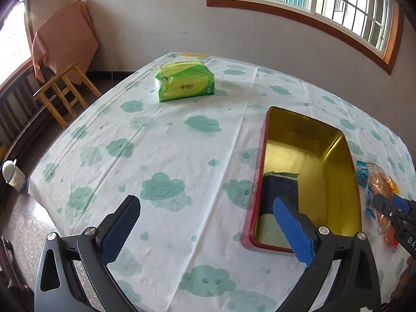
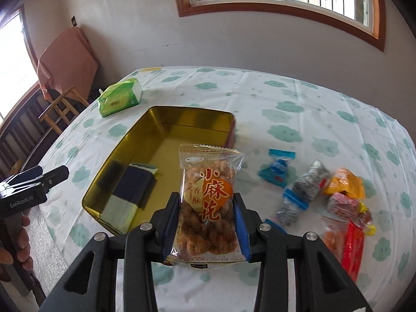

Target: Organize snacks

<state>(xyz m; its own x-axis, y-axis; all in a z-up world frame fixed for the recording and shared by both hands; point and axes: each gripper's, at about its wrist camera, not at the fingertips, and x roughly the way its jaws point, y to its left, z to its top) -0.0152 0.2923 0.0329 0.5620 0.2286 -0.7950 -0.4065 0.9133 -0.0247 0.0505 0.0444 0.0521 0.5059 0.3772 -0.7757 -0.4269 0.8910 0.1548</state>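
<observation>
We are reading large red characters "小麻花" on the clear twisted-dough snack packet (image 2: pixel 209 202), with smaller characters "香酥" standing on its yellow patch to the left of them. Lower on that same packet a printed row of digits is showing, seemingly beginning "2026", but the rest is too blurred for us to make out. On the black body of the left gripper (image 2: pixel 56 174), at the right wrist view's left edge, we are reading "GenRobot.AI". The green tissue pack (image 1: pixel 184 81), near the table's far edge, is carrying a red logo that we cannot read.
</observation>
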